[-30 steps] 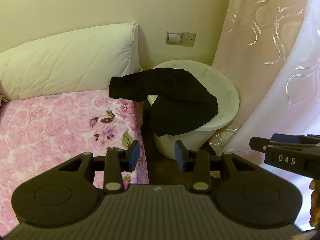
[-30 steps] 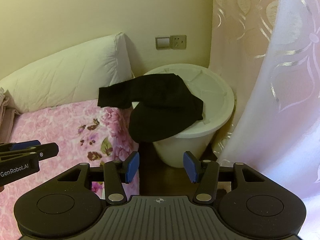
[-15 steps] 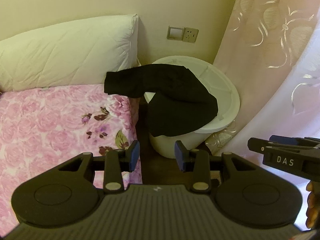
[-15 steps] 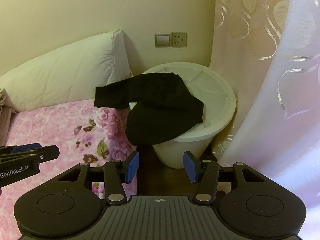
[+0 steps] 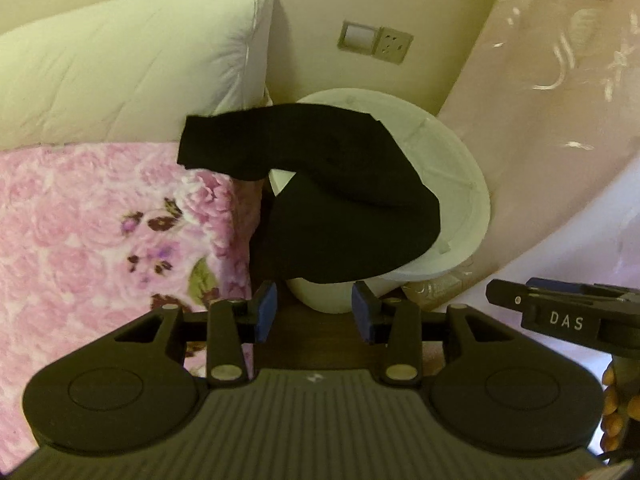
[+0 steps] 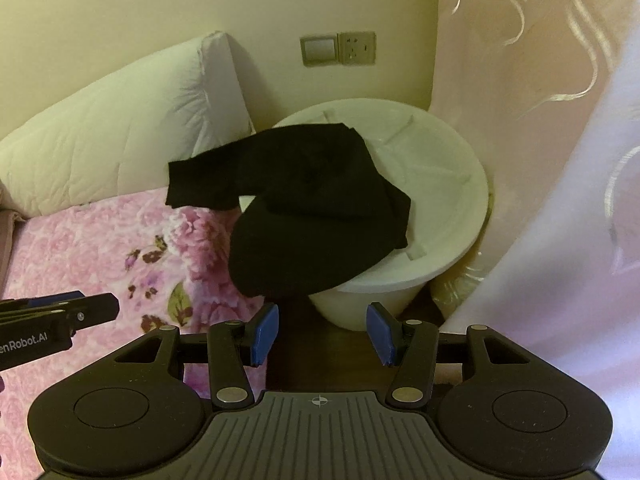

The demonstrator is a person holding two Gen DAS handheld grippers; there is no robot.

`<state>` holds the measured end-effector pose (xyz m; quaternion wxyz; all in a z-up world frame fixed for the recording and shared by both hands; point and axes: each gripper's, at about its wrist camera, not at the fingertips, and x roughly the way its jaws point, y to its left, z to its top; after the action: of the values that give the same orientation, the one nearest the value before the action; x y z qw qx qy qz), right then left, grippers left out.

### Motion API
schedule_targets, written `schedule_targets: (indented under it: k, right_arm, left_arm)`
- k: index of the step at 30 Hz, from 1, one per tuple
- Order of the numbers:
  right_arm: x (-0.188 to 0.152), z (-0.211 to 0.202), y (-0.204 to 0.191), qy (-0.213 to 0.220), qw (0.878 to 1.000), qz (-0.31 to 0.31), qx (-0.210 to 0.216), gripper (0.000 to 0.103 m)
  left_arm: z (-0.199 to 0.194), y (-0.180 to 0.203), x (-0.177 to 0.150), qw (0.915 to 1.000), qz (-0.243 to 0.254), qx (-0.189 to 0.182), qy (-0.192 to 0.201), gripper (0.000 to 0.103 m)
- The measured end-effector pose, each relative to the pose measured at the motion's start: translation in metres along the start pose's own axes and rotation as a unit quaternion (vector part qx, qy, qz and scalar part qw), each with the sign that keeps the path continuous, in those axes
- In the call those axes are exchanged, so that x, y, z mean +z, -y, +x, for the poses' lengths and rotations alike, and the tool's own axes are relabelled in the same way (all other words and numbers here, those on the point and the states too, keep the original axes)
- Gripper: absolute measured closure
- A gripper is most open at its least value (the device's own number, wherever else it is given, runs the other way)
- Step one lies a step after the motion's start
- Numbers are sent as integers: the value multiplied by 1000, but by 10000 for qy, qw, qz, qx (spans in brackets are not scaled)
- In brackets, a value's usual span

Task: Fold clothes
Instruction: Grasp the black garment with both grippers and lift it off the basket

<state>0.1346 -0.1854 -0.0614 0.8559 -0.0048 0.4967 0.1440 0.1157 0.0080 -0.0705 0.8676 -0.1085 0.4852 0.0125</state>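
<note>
Both of my grippers have their blue fingers spread apart, and they hold nothing. My left gripper (image 5: 314,316) hangs low over the dark floor, just in front of the white tub (image 5: 460,184). One of its blue fingers (image 5: 267,312) sits near the edge of the bed. My right gripper (image 6: 322,334) hangs beside it, pointing the same way, with one blue finger (image 6: 382,332) just below the tub.

The black clothes (image 5: 332,200) lie on top of the white tub, which stands in the corner between the bed and the curtain (image 5: 560,100). One long part of the black cloth reaches out to the left and touches the corner of the pink flower blanket (image 5: 100,220). A big round part hangs down over the front rim of the tub. My fingers are near the cloth but not touching it.

A big white pillow (image 5: 128,64) leans on the wall at the head of the bed. A light switch and a plug socket (image 6: 338,49) are on the wall above the tub.
</note>
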Motion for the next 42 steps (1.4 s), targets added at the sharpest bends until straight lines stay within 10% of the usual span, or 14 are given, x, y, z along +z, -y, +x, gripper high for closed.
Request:
schedule_targets:
  k: [17, 34, 42]
  right_arm:
    - [47, 164, 80, -708, 9975, -1, 55, 50]
    - [77, 238, 102, -759, 9970, 19, 155, 50]
    - [80, 258, 114, -636, 9975, -22, 323, 50]
  left_arm:
    - [173, 1, 12, 9942, -785, -20, -737, 66]
    - [239, 15, 61, 9925, -974, -455, -581, 66]
    - [264, 13, 76, 9786, -1749, -980, -474, 66]
